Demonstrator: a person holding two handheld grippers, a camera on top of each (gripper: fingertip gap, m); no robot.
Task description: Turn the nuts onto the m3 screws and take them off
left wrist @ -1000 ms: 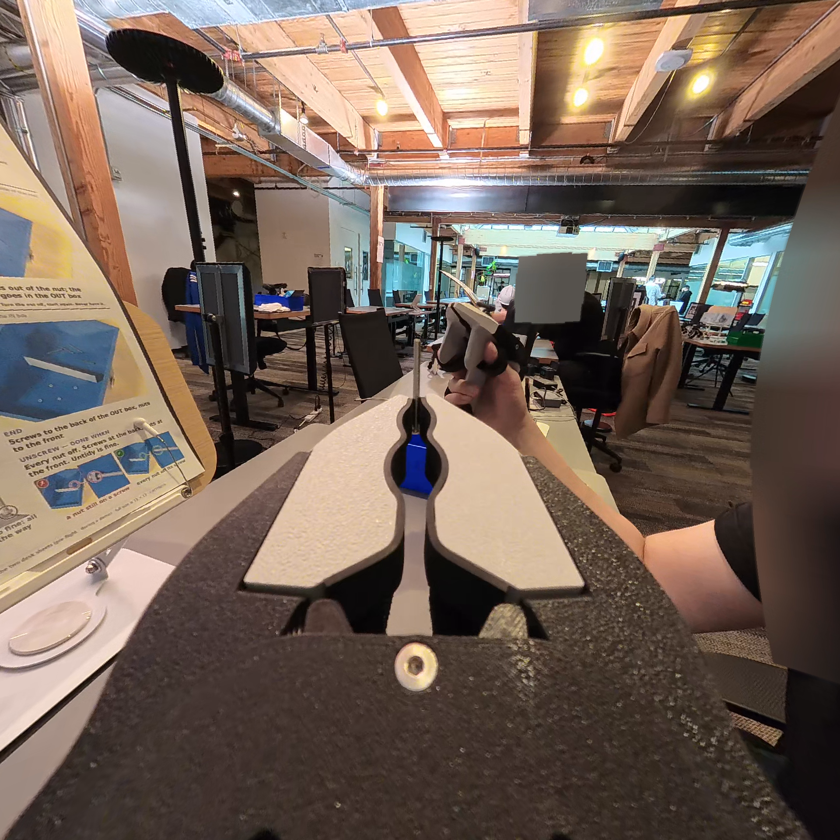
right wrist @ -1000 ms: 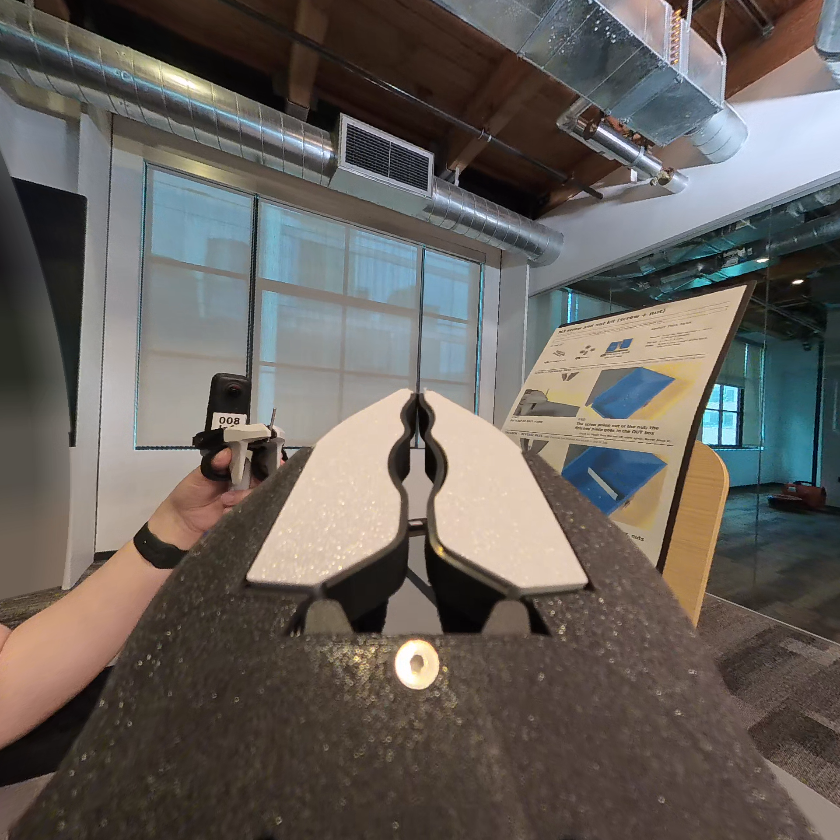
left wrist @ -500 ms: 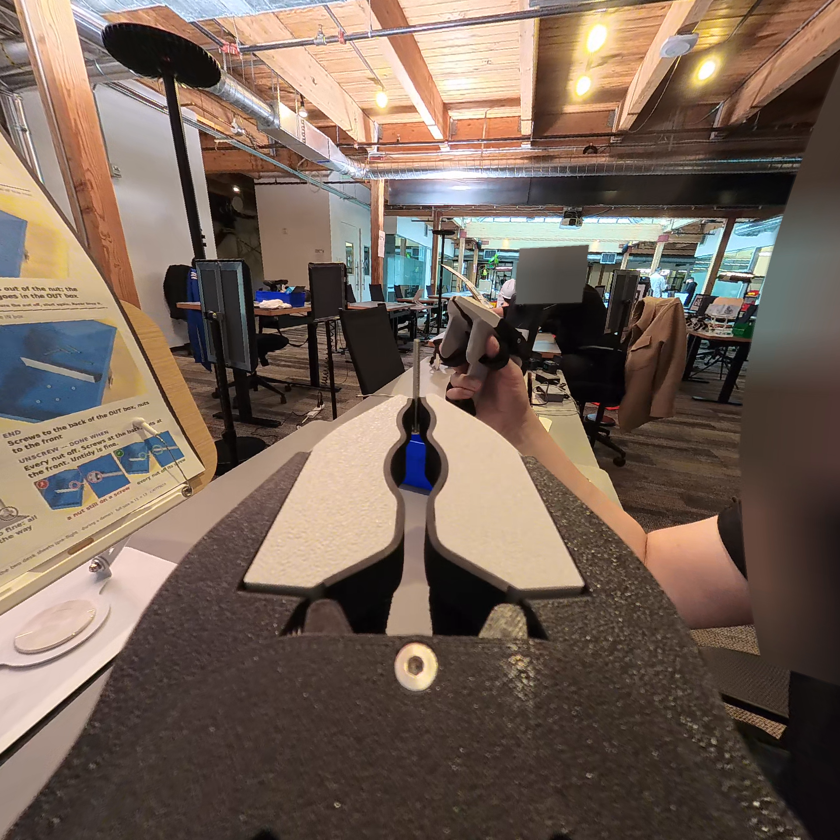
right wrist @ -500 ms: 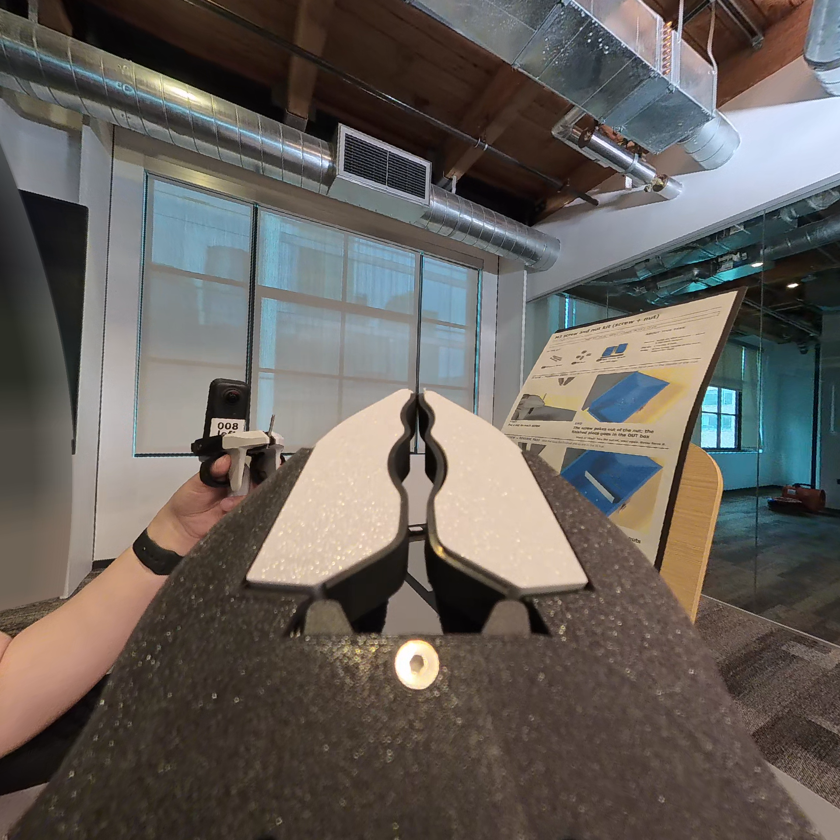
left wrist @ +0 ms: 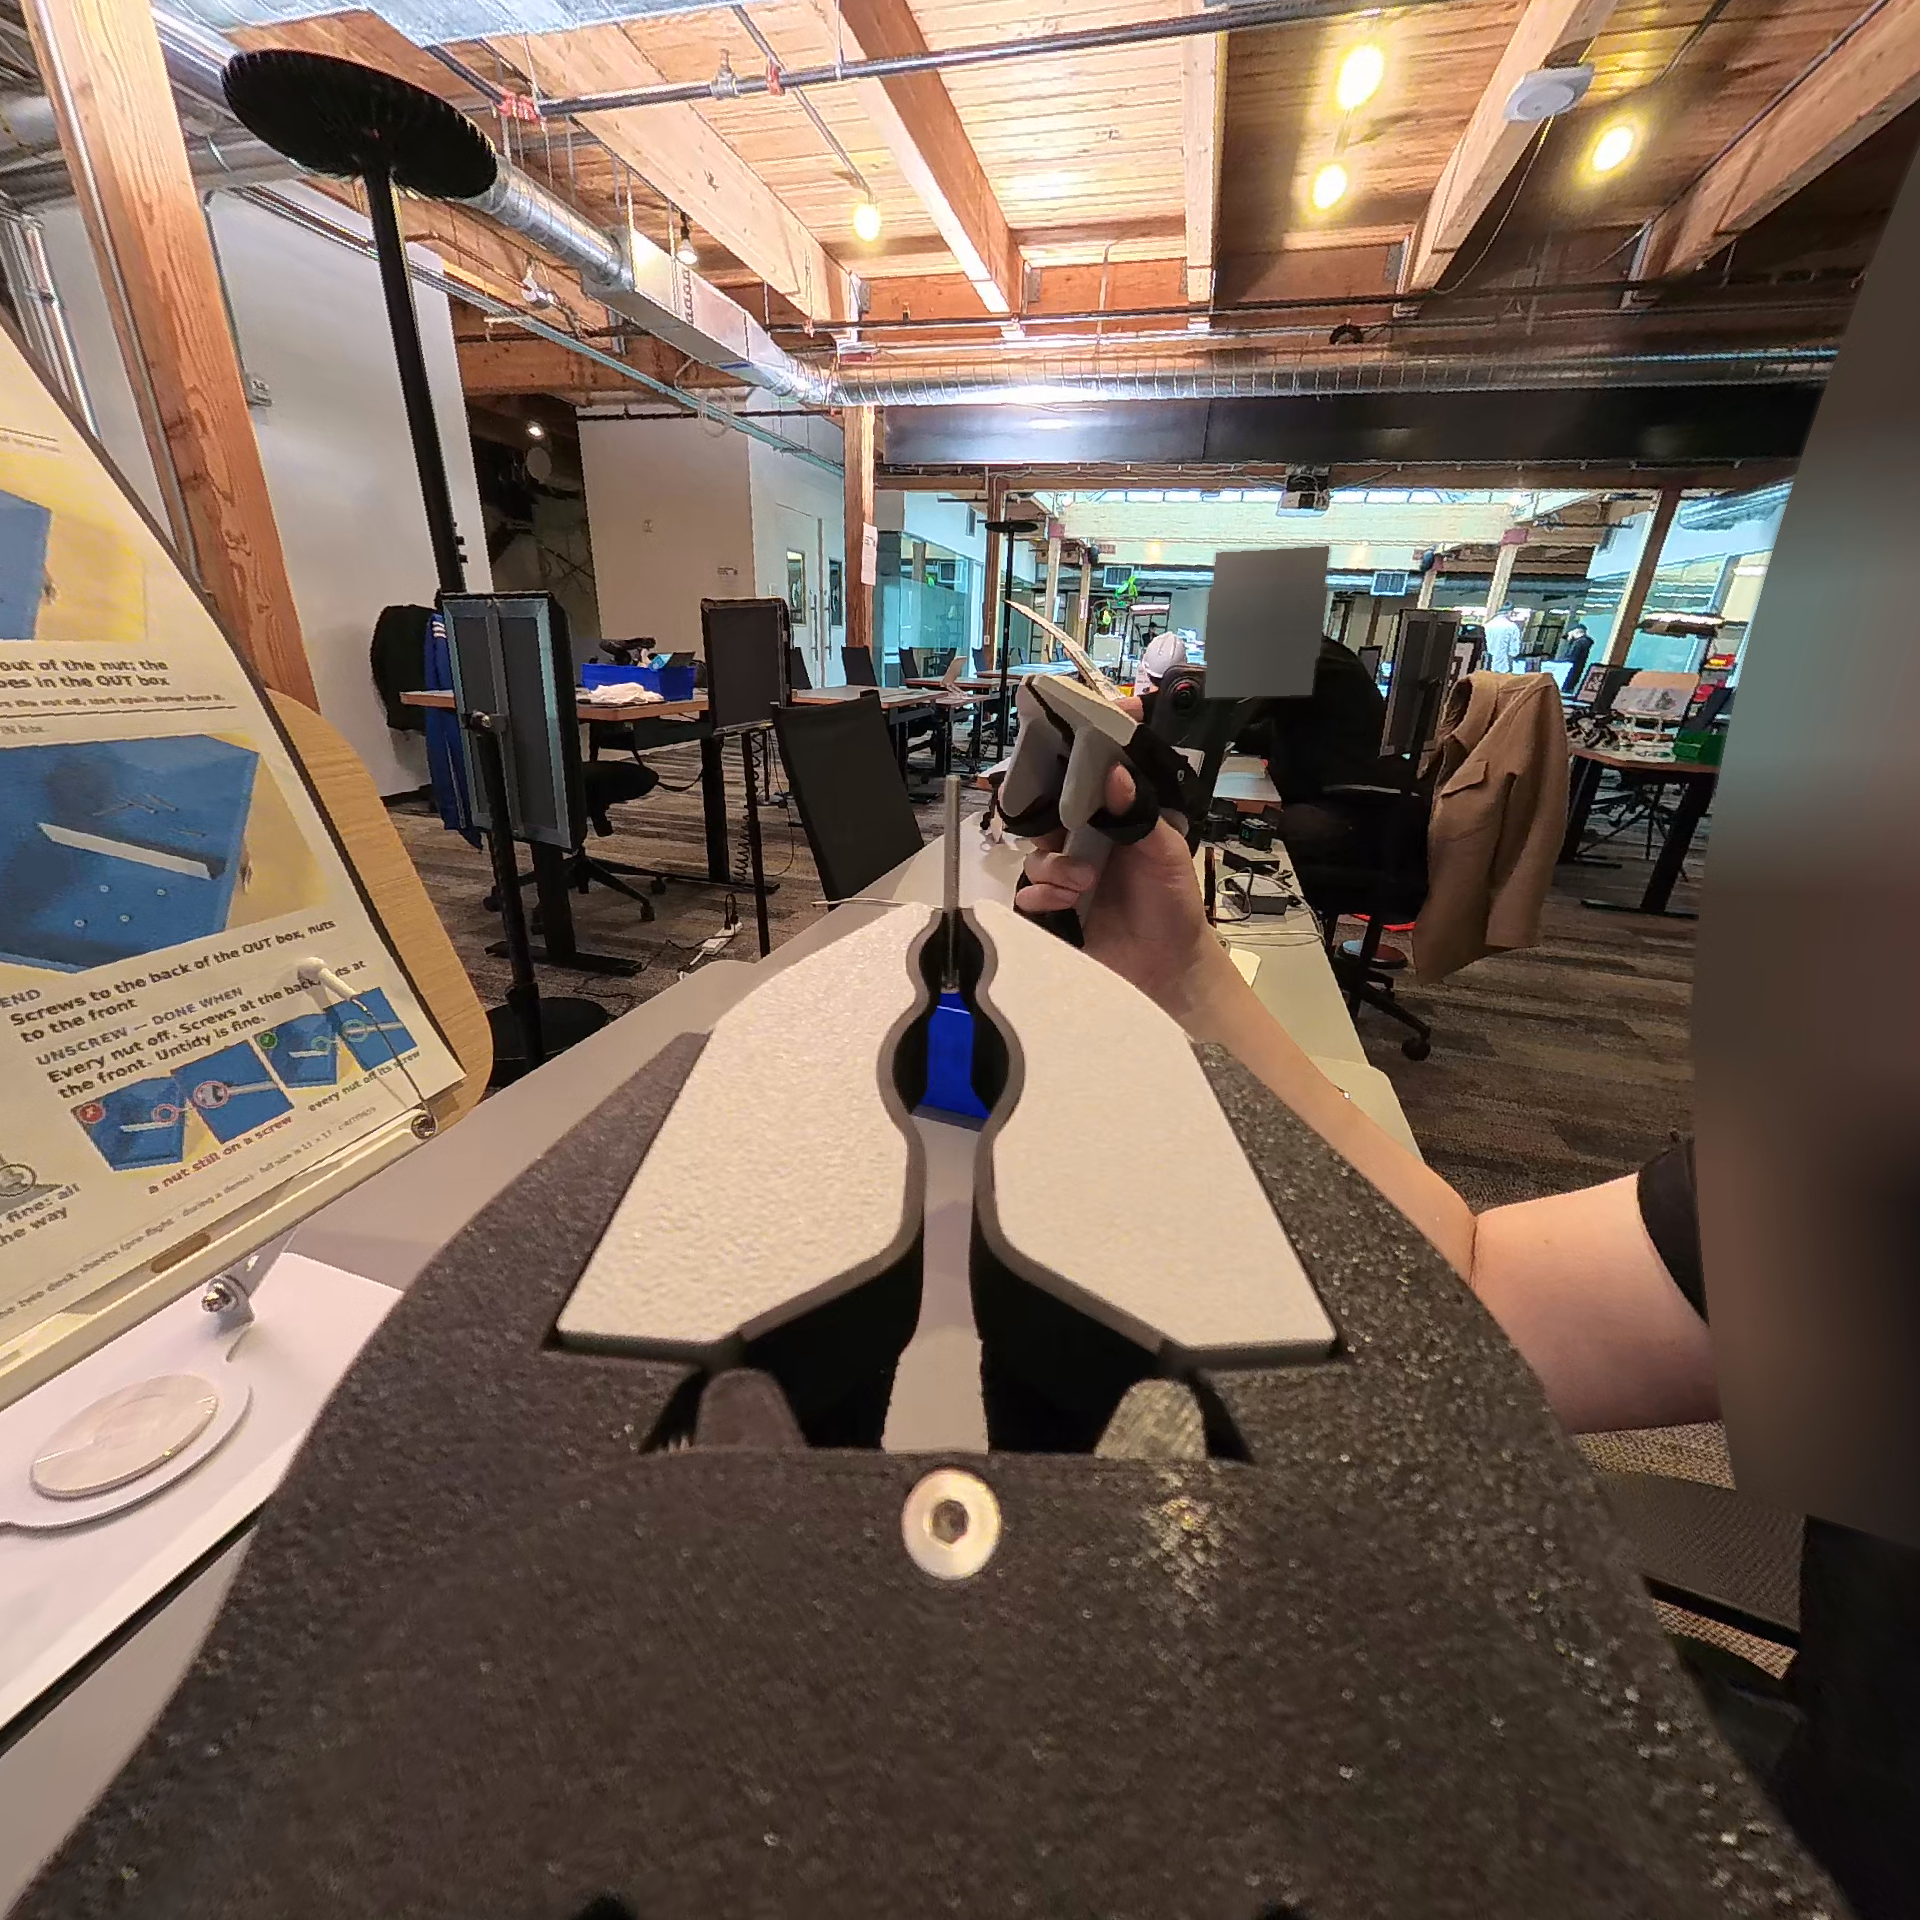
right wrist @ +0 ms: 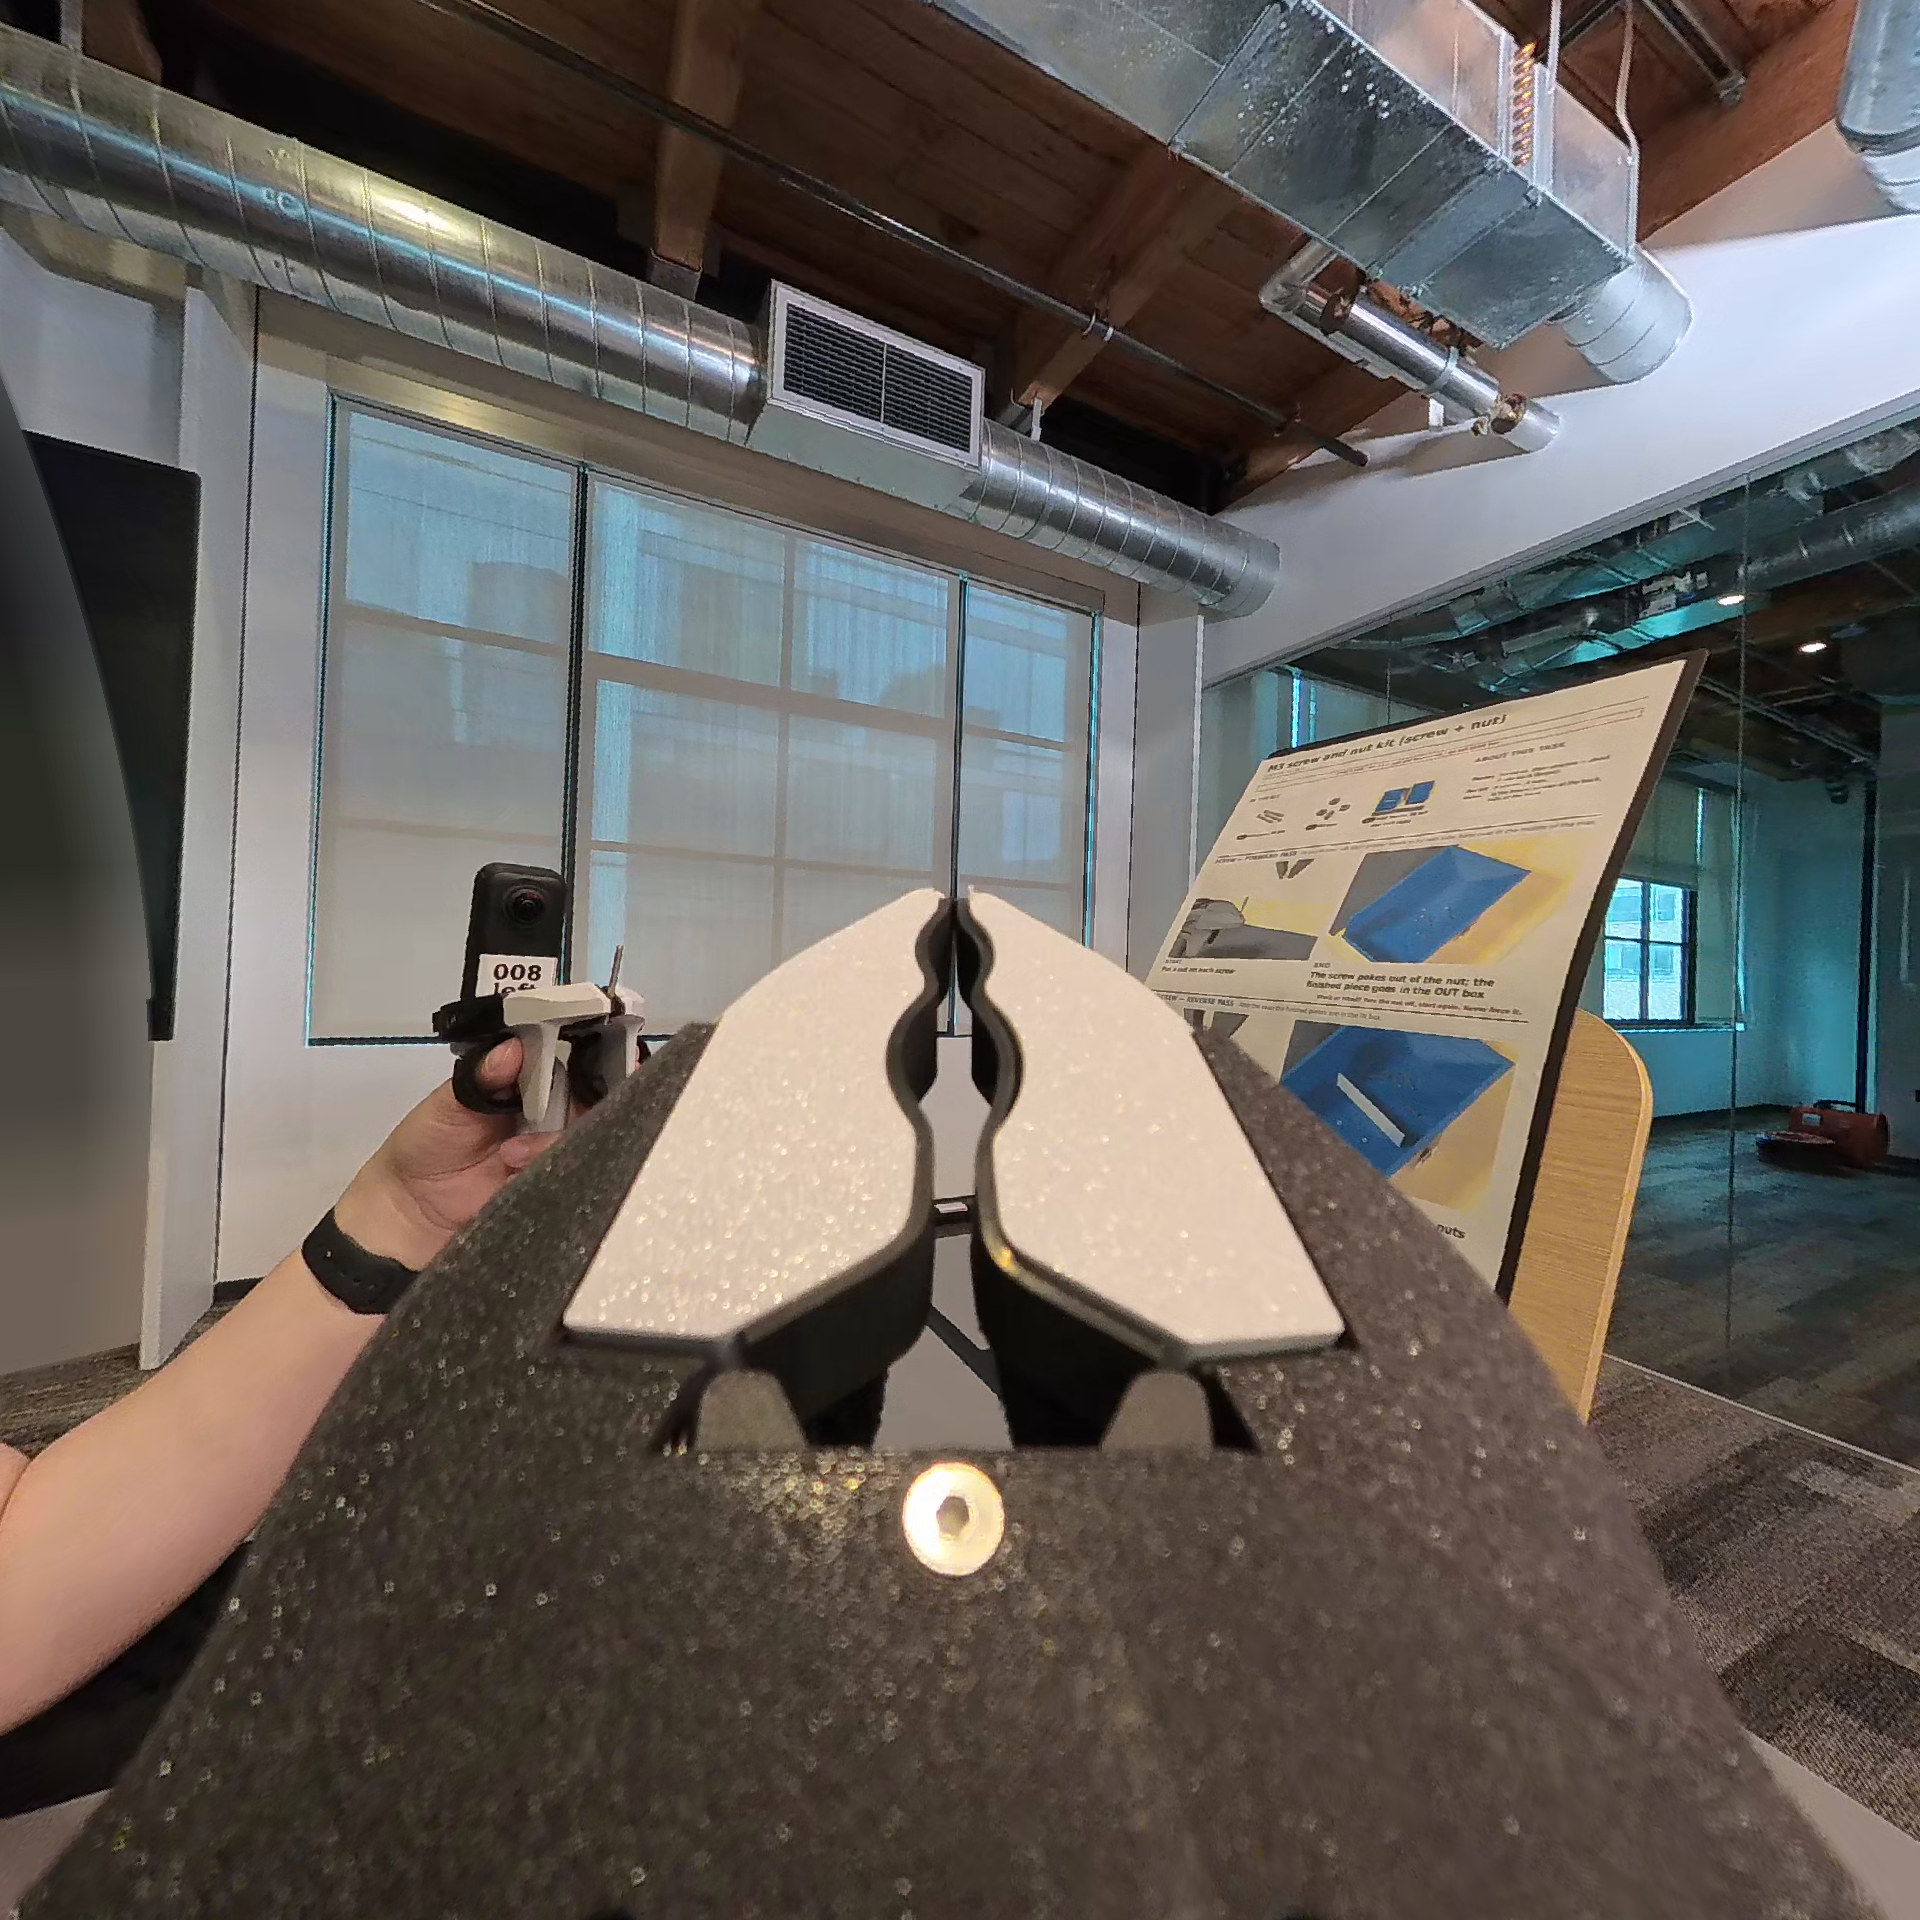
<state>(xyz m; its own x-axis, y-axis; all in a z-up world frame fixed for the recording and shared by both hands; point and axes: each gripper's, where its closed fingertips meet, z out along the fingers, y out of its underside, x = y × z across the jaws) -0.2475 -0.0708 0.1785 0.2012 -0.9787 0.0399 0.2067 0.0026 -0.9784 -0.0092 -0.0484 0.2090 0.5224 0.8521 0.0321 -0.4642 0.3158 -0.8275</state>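
My left gripper [left wrist: 951, 912] is shut on a long thin metal screw [left wrist: 951, 842], which stands straight up out of the fingertips. Through the hollow between the fingers a blue box [left wrist: 954, 1060] shows below. In the right wrist view the left gripper [right wrist: 582, 1013] shows at left in a hand, with the screw [right wrist: 617, 966] sticking up from it. My right gripper [right wrist: 956, 902] is shut, pads together, raised in the air. It also shows in the left wrist view [left wrist: 1070, 748], held in a hand to the right of the screw and beyond it.
A slanted instruction board [left wrist: 156, 935] stands at left on the pale table [left wrist: 644, 1049]; it shows in the right wrist view [right wrist: 1455, 987] at right. Behind are office desks, chairs, a floor lamp [left wrist: 416, 364] and a person's forearm [left wrist: 1507, 1278]. The left gripper's tips are roughly 25 cm from the right gripper's.
Both grippers stay shut and the screw keeps its place in the left one. In the left wrist view the right gripper has drifted slightly upward.
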